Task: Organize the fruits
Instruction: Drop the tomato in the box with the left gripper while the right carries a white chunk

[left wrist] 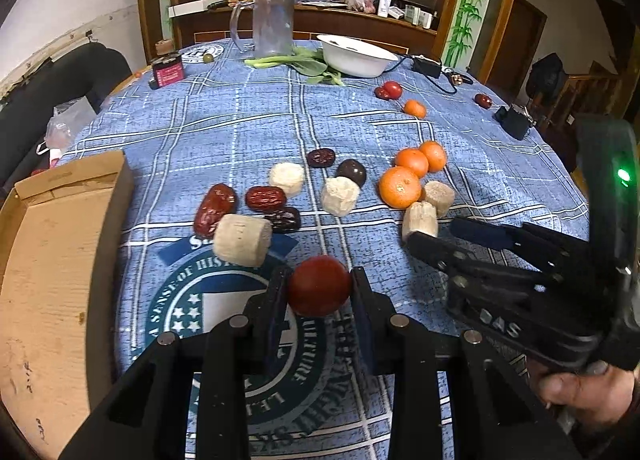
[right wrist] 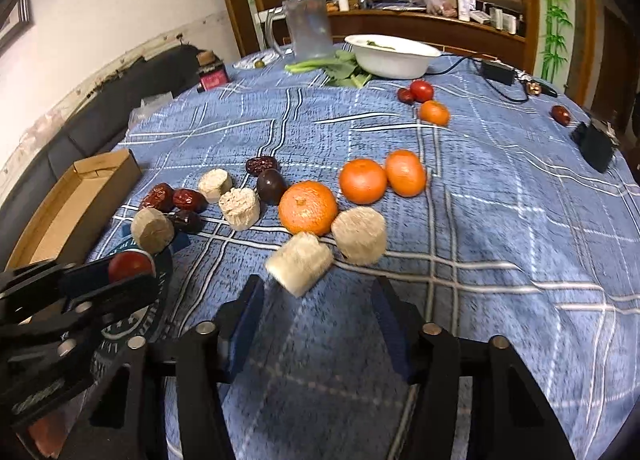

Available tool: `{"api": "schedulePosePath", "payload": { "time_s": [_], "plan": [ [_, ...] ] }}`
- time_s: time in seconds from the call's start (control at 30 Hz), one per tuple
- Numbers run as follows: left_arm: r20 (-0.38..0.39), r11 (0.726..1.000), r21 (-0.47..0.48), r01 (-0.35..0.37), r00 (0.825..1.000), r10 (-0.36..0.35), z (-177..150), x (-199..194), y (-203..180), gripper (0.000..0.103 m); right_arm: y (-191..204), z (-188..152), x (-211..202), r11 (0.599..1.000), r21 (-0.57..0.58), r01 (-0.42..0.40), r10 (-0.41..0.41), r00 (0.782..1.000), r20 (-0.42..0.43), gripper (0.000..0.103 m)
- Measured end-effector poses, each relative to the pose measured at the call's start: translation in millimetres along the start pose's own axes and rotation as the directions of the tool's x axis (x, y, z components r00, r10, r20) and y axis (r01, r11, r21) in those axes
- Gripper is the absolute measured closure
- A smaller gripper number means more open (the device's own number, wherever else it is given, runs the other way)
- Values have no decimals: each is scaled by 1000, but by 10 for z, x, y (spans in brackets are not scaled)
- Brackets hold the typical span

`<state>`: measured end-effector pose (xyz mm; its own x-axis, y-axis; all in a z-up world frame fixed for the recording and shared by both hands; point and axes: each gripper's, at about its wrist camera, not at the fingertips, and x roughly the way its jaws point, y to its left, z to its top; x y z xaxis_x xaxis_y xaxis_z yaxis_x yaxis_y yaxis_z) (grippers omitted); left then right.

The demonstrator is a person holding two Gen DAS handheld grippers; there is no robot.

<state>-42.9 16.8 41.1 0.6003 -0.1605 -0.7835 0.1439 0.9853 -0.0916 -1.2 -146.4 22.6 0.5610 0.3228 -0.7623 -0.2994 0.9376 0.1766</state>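
Observation:
My left gripper is shut on a red tomato, held just above the blue checked cloth; the right wrist view shows the same tomato at the lower left. My right gripper stands open over the cloth. A pale cylindrical chunk lies just ahead of its fingertips, near the left one, with no pad pressing on it. Behind the chunk sit three oranges and another pale chunk. Red dates, a dark round fruit and more pale chunks lie mid-table.
An open cardboard box lies at the table's left edge. At the back stand a white bowl, leafy greens and a clear pitcher. A tomato, a date and a small orange sit far right, near a black device.

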Motion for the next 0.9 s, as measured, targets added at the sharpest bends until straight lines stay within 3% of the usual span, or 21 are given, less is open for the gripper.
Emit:
{"api": "schedulePosePath", "payload": {
  "time_s": [0.13,0.47,0.9],
  "plan": [
    [-1,1000,-9,-8,1000,8,-1,-16,47,73,49,66,90,1000,-17,-5,5,1000,-10,62],
    [18,999,-31,-22,1000,22,-6,-223,182,73,199,17,-259,999,-16,-36,36,998,53,62],
    [67,990,-53,-128,989,131,-18,-657,658,73,873,63,-499,983,-87,-163,171,980,99,62]
  ]
}}
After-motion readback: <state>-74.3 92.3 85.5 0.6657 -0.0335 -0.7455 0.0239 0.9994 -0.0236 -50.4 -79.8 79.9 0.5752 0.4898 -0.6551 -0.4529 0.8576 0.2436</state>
